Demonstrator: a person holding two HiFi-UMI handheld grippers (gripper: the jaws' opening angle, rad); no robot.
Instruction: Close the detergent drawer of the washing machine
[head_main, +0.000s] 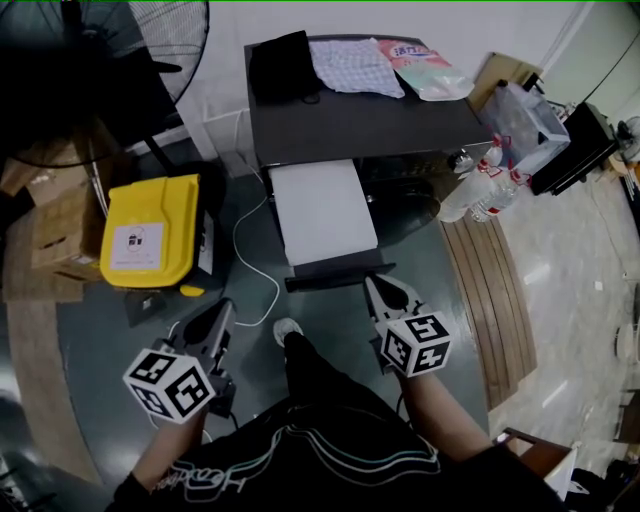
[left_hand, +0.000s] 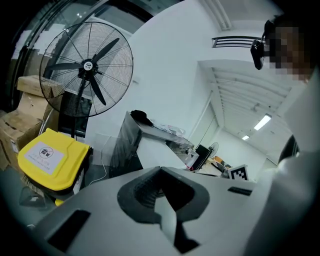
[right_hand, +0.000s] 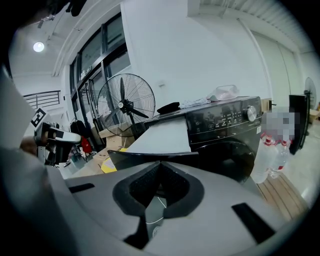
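Note:
The dark washing machine (head_main: 380, 125) stands ahead of me, and its long white detergent drawer (head_main: 322, 210) is pulled far out toward me, ending in a dark front panel (head_main: 330, 272). My right gripper (head_main: 375, 283) is shut and empty, its tip just right of that panel's end. My left gripper (head_main: 222, 308) hangs lower left, shut and empty, well apart from the drawer. In the right gripper view the drawer (right_hand: 162, 136) and its front panel (right_hand: 150, 157) lie just beyond the shut gripper (right_hand: 159, 164). The left gripper view shows its shut gripper (left_hand: 161, 170) and the drawer (left_hand: 152, 152) farther off.
A yellow lidded bin (head_main: 150, 232) and cardboard boxes sit at the left, and a large floor fan (head_main: 150, 40) behind. Cloths (head_main: 355, 65) and a bag (head_main: 430, 70) lie on the machine. Plastic bottles (head_main: 480, 190) and wooden planks (head_main: 490, 290) are at the right. A white cable (head_main: 250, 260) runs across the floor.

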